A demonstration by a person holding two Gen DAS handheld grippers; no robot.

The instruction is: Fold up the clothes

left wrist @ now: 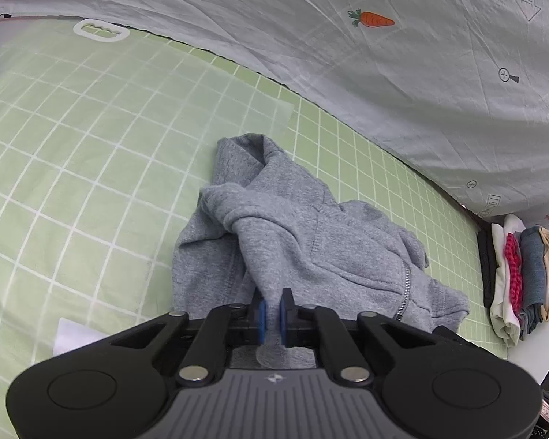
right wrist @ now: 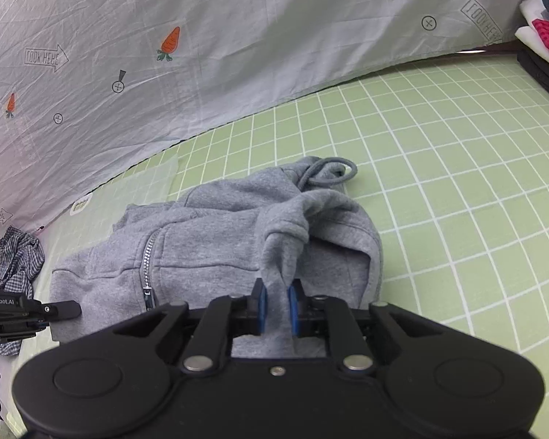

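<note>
Lying crumpled on the green grid-pattern sheet (left wrist: 73,153), the grey zip hoodie (left wrist: 303,241) sits directly ahead of both claws, w/ part of its fabric drawn up into each. Left claw (left wrist: 272,316) is pinched narrow on a bunched fold of grey fabric that runs back btwn its blue pads; the zipper (left wrist: 404,285) shows just to the right of it in the left wrist view. Right claw (right wrist: 276,311) likewise grips a twisted ridge of the hoodie near the hood side, jaws nearly closed on the cloth. Drawcord loop (right wrist: 333,172) lies at the far edge of the garment in the right wrist view. Beyond it, a pale printed sheet w/ carrots (left wrist: 373,19) rises behind. Stack of folded clothes (left wrist: 519,278) stands well apart at the right; a checked garment (right wrist: 18,256) lies bunched off to the left edge.
</note>
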